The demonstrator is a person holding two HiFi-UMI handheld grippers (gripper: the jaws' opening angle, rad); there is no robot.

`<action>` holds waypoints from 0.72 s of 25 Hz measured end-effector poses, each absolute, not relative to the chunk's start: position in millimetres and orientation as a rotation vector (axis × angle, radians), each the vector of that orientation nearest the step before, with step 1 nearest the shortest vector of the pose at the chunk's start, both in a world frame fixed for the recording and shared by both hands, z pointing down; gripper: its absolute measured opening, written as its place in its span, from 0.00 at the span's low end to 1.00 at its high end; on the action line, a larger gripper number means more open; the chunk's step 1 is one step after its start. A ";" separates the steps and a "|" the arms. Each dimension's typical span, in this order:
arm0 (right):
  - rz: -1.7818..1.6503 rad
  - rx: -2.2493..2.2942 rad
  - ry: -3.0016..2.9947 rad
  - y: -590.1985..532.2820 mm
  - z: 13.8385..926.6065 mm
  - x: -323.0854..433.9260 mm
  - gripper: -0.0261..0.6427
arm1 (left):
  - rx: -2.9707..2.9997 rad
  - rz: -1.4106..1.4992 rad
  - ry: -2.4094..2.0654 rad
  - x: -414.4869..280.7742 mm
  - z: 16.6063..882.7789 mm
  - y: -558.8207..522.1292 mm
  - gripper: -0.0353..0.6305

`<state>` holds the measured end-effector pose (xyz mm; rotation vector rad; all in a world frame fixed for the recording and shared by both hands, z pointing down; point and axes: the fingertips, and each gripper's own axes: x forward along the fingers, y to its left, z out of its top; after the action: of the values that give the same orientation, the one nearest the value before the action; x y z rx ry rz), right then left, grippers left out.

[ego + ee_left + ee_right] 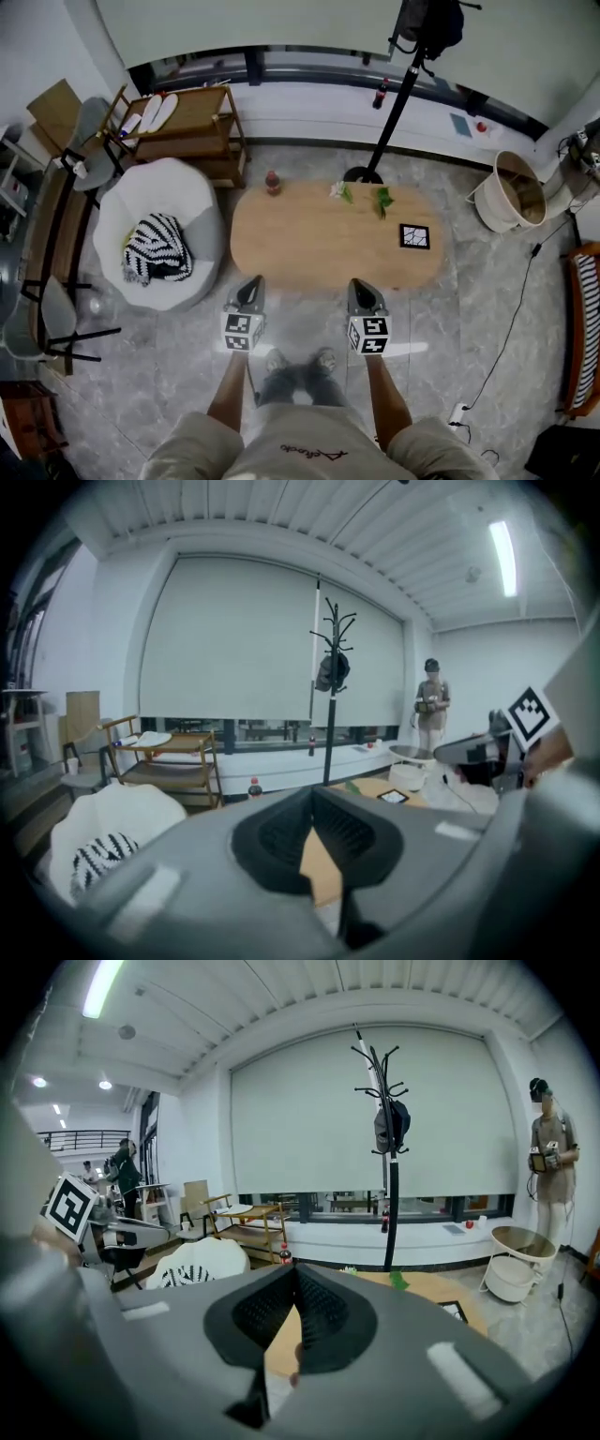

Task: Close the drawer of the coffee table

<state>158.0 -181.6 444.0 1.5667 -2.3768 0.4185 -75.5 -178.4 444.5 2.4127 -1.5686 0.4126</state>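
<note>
The oval wooden coffee table (pixel 319 244) stands in front of me; its drawer does not show from above. My left gripper (pixel 251 289) hangs over the floor just short of the table's near edge, shut and empty. My right gripper (pixel 364 291) is level with it to the right, also shut with nothing held. In the left gripper view the closed jaws (pixel 314 810) point over the tabletop (pixel 319 860) toward the window wall. The right gripper view shows its jaws (pixel 296 1288) shut, with the tabletop (pixel 427 1288) beyond.
On the table stand a small bottle (pixel 273 181), green sprigs (pixel 382 201) and a black-framed card (pixel 414 236). A white beanbag (pixel 159 225) with a striped cloth lies left, a coat stand base (pixel 362 174) behind, a round basket (pixel 514 192) right. A person (pixel 551 1162) stands far right.
</note>
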 end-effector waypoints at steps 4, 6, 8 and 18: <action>0.345 1.600 -2.406 -187.0 398.3 165.4 0.05 | 2.470 0.380 -1.621 -81.8 398.2 -186.2 0.06; 0.315 1.620 -2.421 -189.1 376.8 168.8 0.05 | 2.489 0.357 -1.647 -83.6 372.3 -189.8 0.06; 0.291 1.636 -2.441 -189.0 356.9 169.2 0.05 | 2.508 0.335 -1.667 -85.2 345.1 -192.6 0.06; 0.225 1.681 -2.492 -188.7 289.9 171.4 0.05 | 2.581 0.256 -1.721 -82.9 263.0 -203.7 0.06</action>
<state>171.4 -188.7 289.9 1.6806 -2.4922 0.2254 -82.9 -203.7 263.0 2.5814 -1.7207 0.2560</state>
